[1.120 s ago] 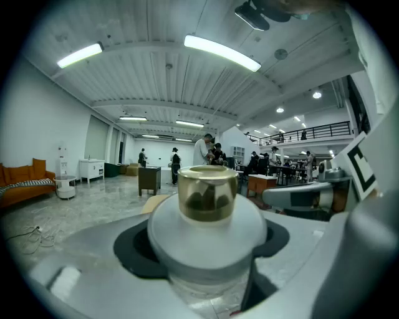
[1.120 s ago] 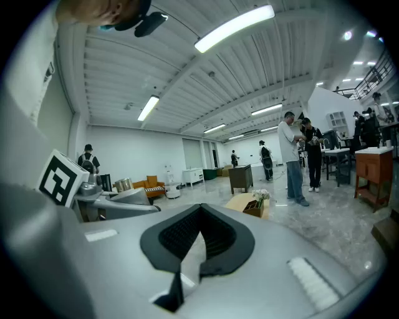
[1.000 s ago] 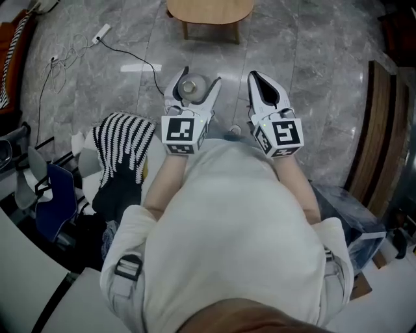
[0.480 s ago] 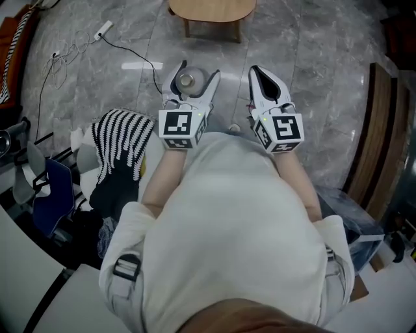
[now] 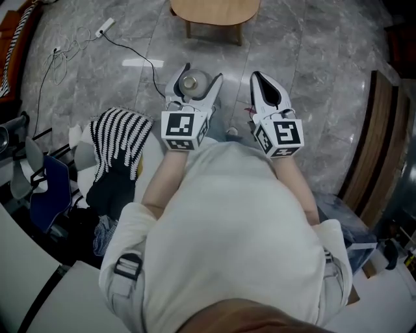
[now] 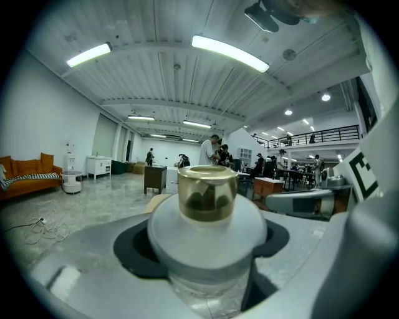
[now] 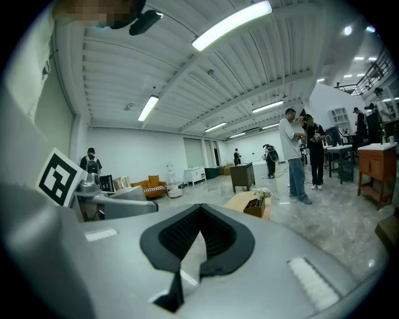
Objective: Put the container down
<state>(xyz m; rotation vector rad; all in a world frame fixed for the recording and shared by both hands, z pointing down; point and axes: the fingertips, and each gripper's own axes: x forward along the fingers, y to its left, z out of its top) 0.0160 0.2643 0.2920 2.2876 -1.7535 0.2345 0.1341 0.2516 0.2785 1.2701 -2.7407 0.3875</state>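
The left gripper (image 5: 202,71) stays clamped on the container (image 5: 190,83), short of the table (image 5: 214,10); the right gripper (image 5: 255,74), likewise short, is clenched empty. Nothing released: set-down pending.

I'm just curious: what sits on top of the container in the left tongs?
A white lid with a gold-coloured knob tops the container held by the left tongs. The lid hides what is inside.
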